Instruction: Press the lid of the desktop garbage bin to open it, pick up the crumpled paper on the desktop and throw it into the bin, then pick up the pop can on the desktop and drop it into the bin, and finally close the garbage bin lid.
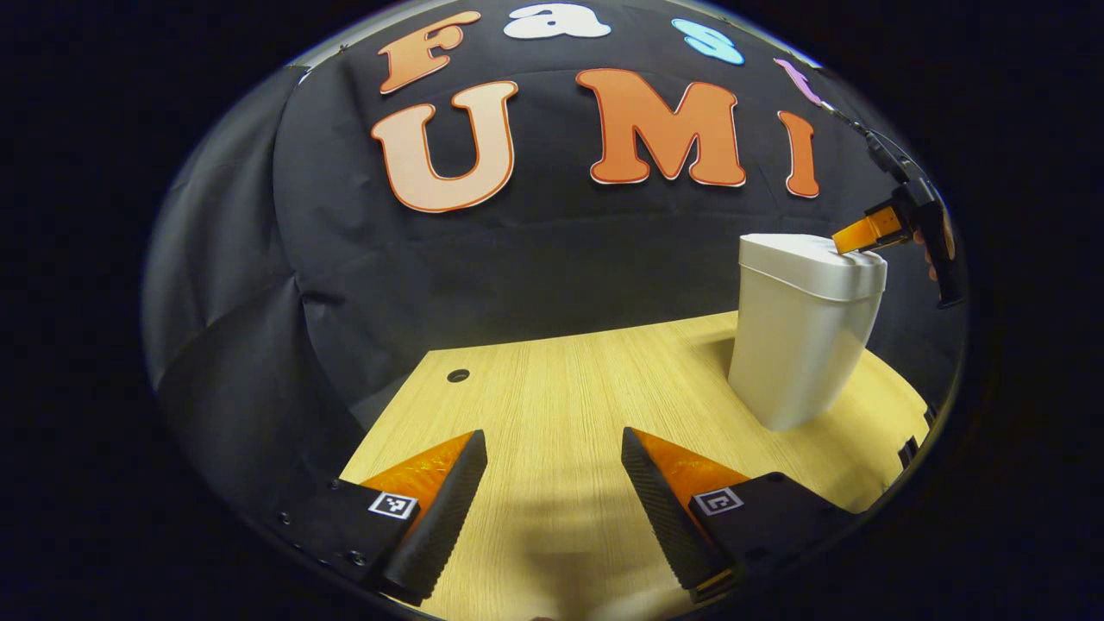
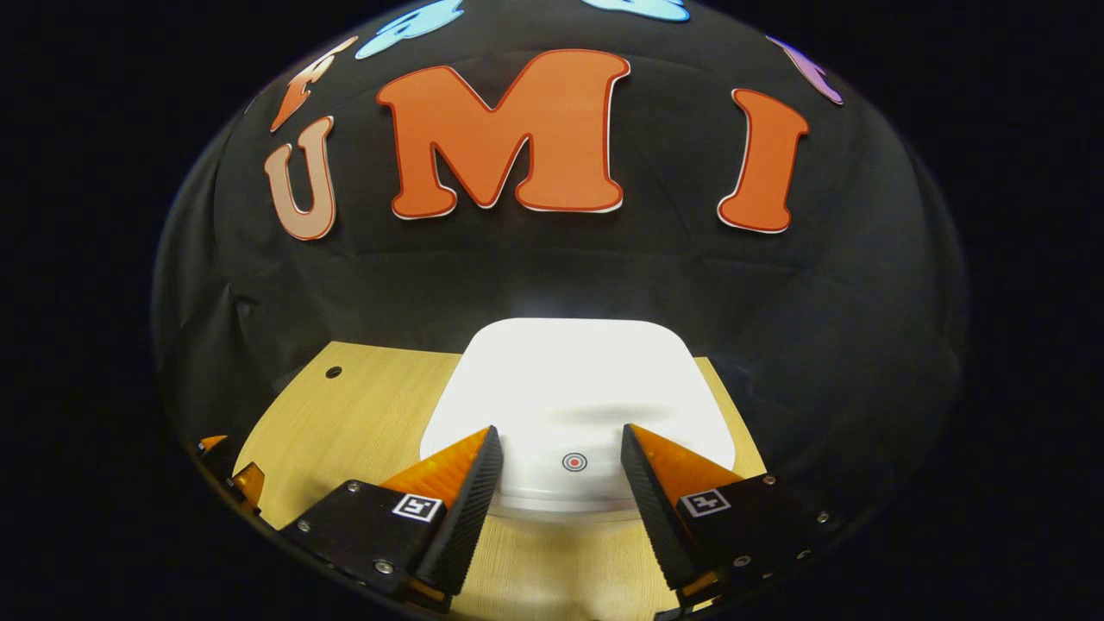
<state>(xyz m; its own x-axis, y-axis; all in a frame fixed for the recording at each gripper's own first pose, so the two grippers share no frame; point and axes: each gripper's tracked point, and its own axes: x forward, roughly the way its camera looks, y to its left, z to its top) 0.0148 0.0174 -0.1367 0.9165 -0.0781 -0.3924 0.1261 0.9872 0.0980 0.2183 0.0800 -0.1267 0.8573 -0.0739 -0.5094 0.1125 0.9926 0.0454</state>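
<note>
- The left gripper (image 1: 554,448) hangs low over the pale wood-grain tabletop (image 1: 552,388), its two fingers spread wide with only bare wood between them.
- In the left gripper view the white plastic desktop garbage bin (image 1: 798,336), a tall body with rounded corners that narrows toward its base, stands upright on the right part of the tabletop, well apart from the left gripper.
- The bin's flat white lid (image 1: 815,259) sits down on the body, closed.
- The right gripper (image 1: 849,240) shows in that same view at the far right, its fingers coming in over the lid's right edge from above; whether they touch the lid cannot be told from there. Part of a hand (image 1: 936,246) holds it.
- In the right gripper view the right gripper (image 2: 559,450) hovers just over the near edge of the lid (image 2: 573,388), jaws spread wide and gripping nothing.
- A small red ring mark (image 2: 574,462) on the lid lies between the two fingers, near the lid's front rim.
- A small dark round hole (image 1: 458,375) sits in the tabletop toward its far left corner, well apart from the bin.
- At the lower left edge of the right gripper view a part of the left gripper (image 2: 228,470) shows beside the tabletop's (image 2: 362,414) near corner.
</note>
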